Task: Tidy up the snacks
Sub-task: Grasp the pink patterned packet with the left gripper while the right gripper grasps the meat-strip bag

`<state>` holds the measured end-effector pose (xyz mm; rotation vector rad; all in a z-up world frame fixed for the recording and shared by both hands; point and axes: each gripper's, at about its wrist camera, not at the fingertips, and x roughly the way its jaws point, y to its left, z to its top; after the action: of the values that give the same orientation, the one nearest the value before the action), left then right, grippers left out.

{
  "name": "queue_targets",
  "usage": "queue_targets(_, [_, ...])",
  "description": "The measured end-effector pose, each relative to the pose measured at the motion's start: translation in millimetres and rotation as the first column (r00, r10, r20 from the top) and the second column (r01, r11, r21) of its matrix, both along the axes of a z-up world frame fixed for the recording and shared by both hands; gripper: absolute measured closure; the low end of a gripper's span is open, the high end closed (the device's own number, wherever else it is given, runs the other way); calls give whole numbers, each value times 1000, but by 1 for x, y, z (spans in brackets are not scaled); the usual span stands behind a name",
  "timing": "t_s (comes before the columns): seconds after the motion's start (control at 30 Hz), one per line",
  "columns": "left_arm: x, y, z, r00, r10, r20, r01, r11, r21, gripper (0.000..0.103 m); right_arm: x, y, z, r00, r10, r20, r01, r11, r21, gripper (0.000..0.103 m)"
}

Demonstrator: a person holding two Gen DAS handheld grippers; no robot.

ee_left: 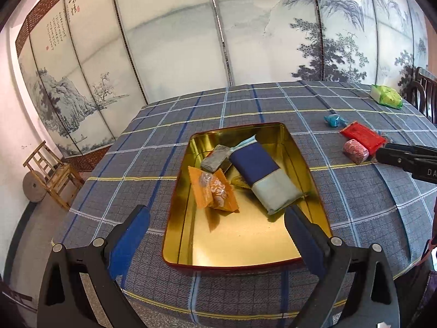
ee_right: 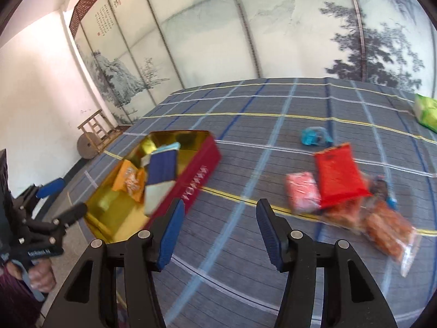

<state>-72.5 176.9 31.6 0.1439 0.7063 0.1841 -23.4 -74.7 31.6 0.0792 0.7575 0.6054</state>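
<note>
In the left wrist view the left claw (ee_left: 217, 218) is at the bottom of the frame with its jaws wide apart and nothing between them, above the near end of the red tin (ee_left: 316, 191) in the middle of the checked surface (ee_left: 355, 205); inside the tin lie an orange packet (ee_left: 214, 190), a grey block (ee_left: 215, 160) and a blue and pale packet (ee_left: 263, 176). In the right wrist view the right claw (ee_right: 217, 216) is also apart and empty at the bottom centre, over bare cloth between the tin at the left and the loose snacks at the right: a pink block (ee_right: 301, 191), a red packet (ee_right: 338, 176), a clear bag of orange snacks (ee_right: 382, 227), a blue candy (ee_right: 314, 136) and a green packet (ee_right: 427, 110).
</note>
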Motion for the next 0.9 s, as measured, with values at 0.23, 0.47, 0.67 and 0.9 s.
queue_targets(0.23, [19,-54,16,983,-182,-39,180,982,-49,6,16,-118,-18,959,-280,39,283,951,-128,44])
queue_targets(0.47, [86,-105,19,952,-266,-148,223,940,-259,6,36,-184,-36,920,-387,69,393,902,-180,43])
queue_targets(0.67, [163,-140,-9,940,-221,-258,125,931,-342,25,50,-198,-45,922,-385,47,387,911,-142,43])
queue_targets(0.9, [220,-145,-59,889,-198,-412,-29,875,-483,46,51,-206,-47,936,-353,16,353,934,-52,43])
